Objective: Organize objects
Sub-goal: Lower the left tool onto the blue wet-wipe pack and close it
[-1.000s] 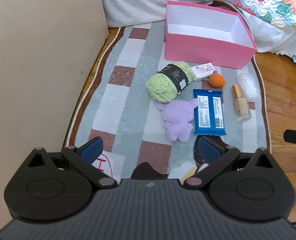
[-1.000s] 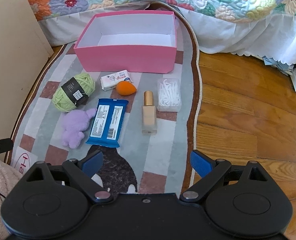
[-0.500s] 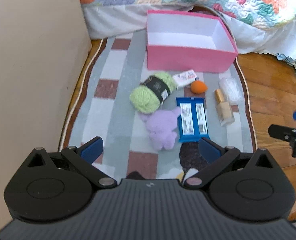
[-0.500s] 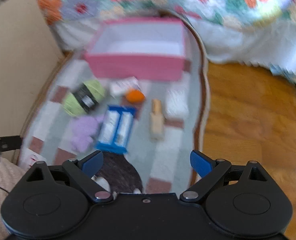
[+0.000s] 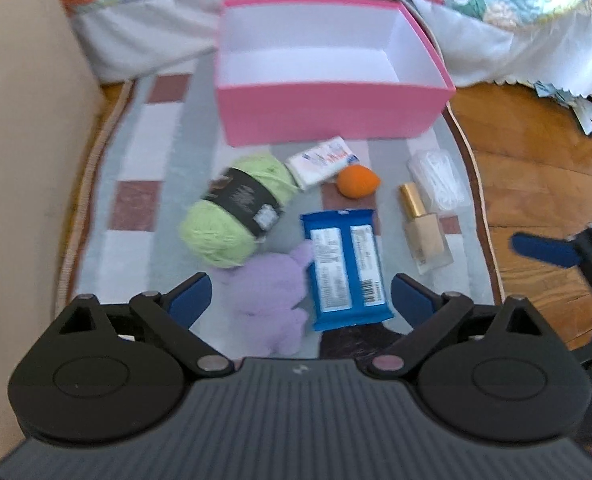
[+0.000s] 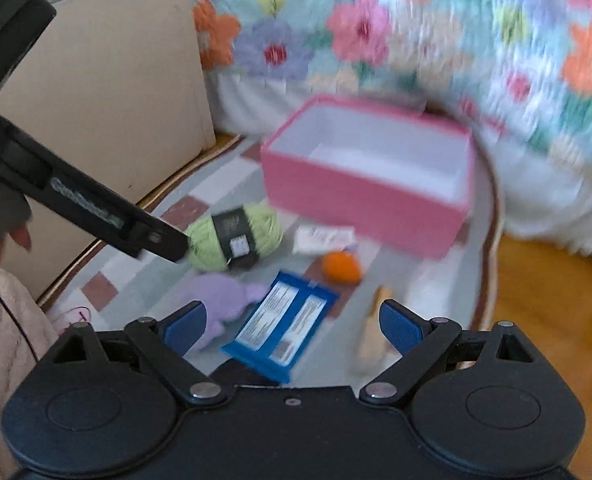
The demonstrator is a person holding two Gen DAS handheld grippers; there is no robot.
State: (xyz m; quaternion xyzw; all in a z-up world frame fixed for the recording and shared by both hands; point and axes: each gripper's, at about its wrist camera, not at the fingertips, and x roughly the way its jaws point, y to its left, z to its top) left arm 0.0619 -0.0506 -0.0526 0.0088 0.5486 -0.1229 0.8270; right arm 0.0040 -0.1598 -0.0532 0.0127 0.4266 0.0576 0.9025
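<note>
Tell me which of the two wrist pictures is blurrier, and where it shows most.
Right wrist view is blurrier: the flowered quilt and pink box smear heavily. Left wrist view is only slightly soft; the blue packet label stays fairly crisp. Both bend straight edges, fisheye style.

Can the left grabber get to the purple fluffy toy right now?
Probably yes. The left gripper hovers over the purple toy, jaws closing with nothing pinched; only the blue packet overlaps one side of the toy.
</note>
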